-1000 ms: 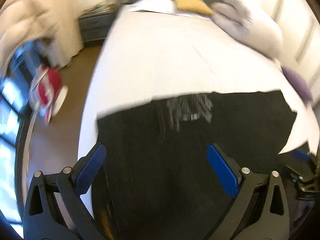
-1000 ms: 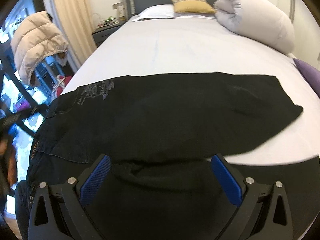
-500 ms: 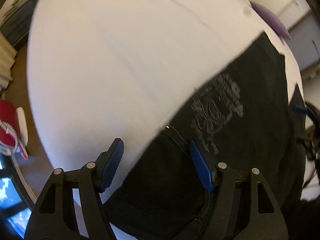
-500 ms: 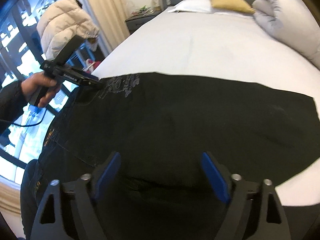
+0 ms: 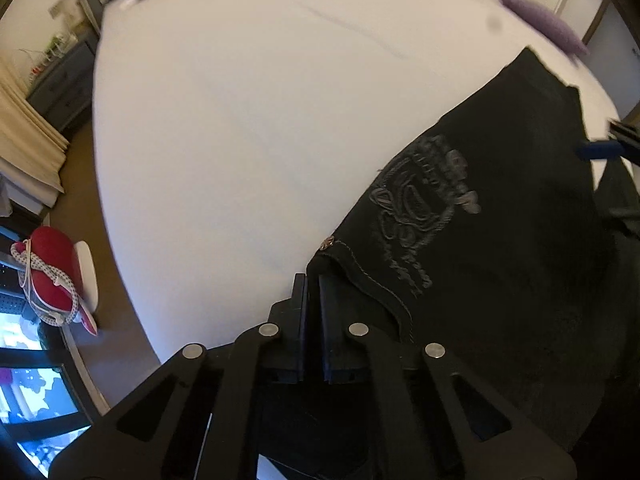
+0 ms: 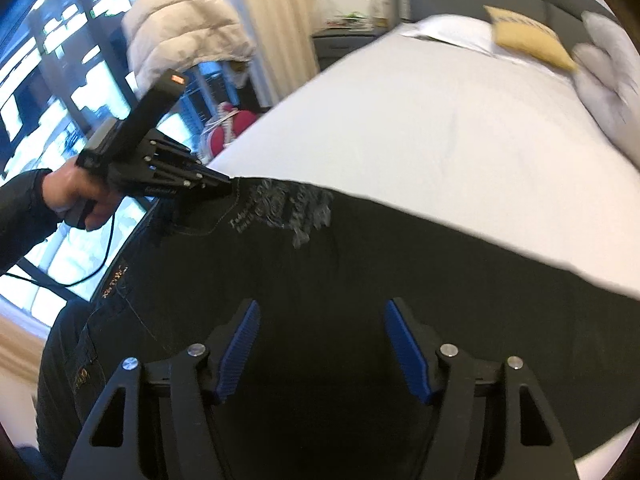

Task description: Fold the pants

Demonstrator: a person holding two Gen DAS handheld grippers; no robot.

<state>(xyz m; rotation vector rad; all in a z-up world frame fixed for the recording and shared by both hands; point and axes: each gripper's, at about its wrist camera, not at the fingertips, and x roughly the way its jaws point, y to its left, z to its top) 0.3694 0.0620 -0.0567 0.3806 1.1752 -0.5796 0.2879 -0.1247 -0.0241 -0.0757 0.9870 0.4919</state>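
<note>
Left wrist view, lower centre: the left gripper (image 5: 314,284) has its fingers clenched on the corner edge of the black pants (image 5: 500,240), just below a small metal rivet (image 5: 327,243) at the corner of a stitched pocket edge. A grey embroidered emblem (image 5: 424,200) lies on the fabric to the upper right of the grasp. The pants spread from the lower centre toward the upper right of the frame, flat on the white bed (image 5: 240,120). A blue finger tip of the right gripper (image 5: 600,150) shows at the right edge. A red shoe (image 5: 52,264) rests at the left edge, on the floor beside the bed.

Right wrist view, lower centre: the right gripper (image 6: 322,344) has its blue-padded fingers (image 6: 236,352) released and spread wide above the dark cloth, holding nothing. The pants (image 6: 400,280) cross the frame from the left edge to the lower right. At centre left the left gripper (image 6: 224,184), held in the person's left hand (image 6: 76,196), pinches the cloth beside the emblem (image 6: 288,208). The bed (image 6: 440,120) fills the upper right, with a yellow pillow (image 6: 528,36) near its head. A cream puffer jacket (image 6: 184,24) hangs in the upper left.
</note>
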